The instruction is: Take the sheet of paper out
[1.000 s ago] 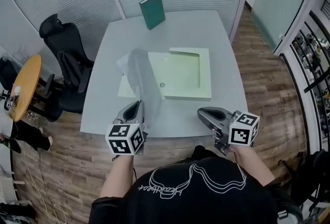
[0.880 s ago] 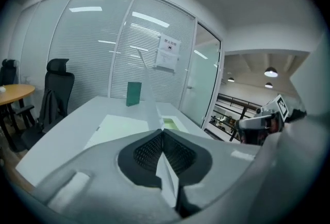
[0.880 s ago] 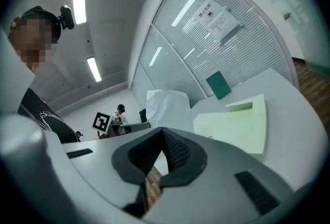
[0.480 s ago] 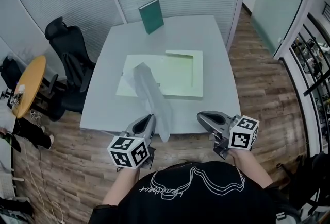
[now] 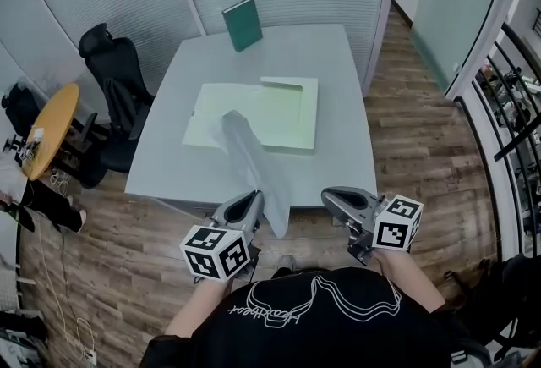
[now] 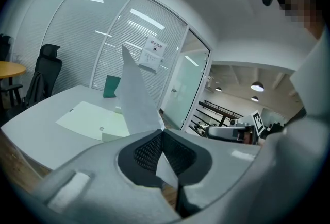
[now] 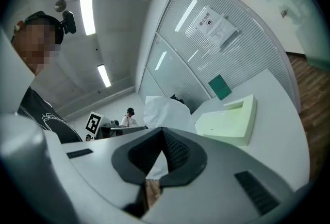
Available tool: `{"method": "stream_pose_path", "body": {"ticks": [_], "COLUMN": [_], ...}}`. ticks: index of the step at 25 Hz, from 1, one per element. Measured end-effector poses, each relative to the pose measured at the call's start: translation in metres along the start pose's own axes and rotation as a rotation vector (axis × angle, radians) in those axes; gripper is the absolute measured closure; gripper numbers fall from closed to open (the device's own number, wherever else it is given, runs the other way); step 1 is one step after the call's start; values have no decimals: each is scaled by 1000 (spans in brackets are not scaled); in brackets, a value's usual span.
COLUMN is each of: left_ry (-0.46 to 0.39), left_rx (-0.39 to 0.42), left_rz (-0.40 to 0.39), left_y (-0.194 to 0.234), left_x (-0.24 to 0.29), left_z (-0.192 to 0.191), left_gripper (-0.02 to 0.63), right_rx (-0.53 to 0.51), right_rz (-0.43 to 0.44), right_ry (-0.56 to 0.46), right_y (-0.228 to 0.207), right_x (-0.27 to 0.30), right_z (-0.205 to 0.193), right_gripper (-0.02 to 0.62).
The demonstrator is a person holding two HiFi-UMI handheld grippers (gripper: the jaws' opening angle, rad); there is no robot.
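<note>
A white sheet of paper stretches from my left gripper back over the table's front edge. The left jaws are shut on its near corner, off the table and above the wood floor. The pale green folder it came from lies flat mid-table, and the sheet's far end rises above its near edge. My right gripper hovers level at the right, also off the table, shut with nothing in it. In the right gripper view the sheet shows behind its tips.
A green book stands at the far edge of the grey table. A black office chair and a round yellow table are at the left. Glass partitions close the back; a railing runs along the right.
Both grippers have drawn back from the table toward the person. The left one took the sheet with it, so the sheet now trails past the table's front edge, away from the folder.
</note>
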State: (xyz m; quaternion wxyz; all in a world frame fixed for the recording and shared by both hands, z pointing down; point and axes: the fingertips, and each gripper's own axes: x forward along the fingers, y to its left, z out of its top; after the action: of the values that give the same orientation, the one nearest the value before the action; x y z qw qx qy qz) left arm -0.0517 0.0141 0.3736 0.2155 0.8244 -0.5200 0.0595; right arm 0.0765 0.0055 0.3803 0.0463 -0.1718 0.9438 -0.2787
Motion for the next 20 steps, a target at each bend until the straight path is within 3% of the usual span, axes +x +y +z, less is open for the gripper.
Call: {"method": "stream_pose_path", "body": {"ticks": [20], "left_ry": [-26], "left_rx": [17], "left_rz": [-11], "left_y": [-36], "left_x": [-20], "left_z": [2], "left_gripper": [594], "right_rx": [-51], "right_rz": [21], "right_ry": [31], "right_y": [25], "right_x": [-23], "right_z": [1], "right_gripper": [588]}}
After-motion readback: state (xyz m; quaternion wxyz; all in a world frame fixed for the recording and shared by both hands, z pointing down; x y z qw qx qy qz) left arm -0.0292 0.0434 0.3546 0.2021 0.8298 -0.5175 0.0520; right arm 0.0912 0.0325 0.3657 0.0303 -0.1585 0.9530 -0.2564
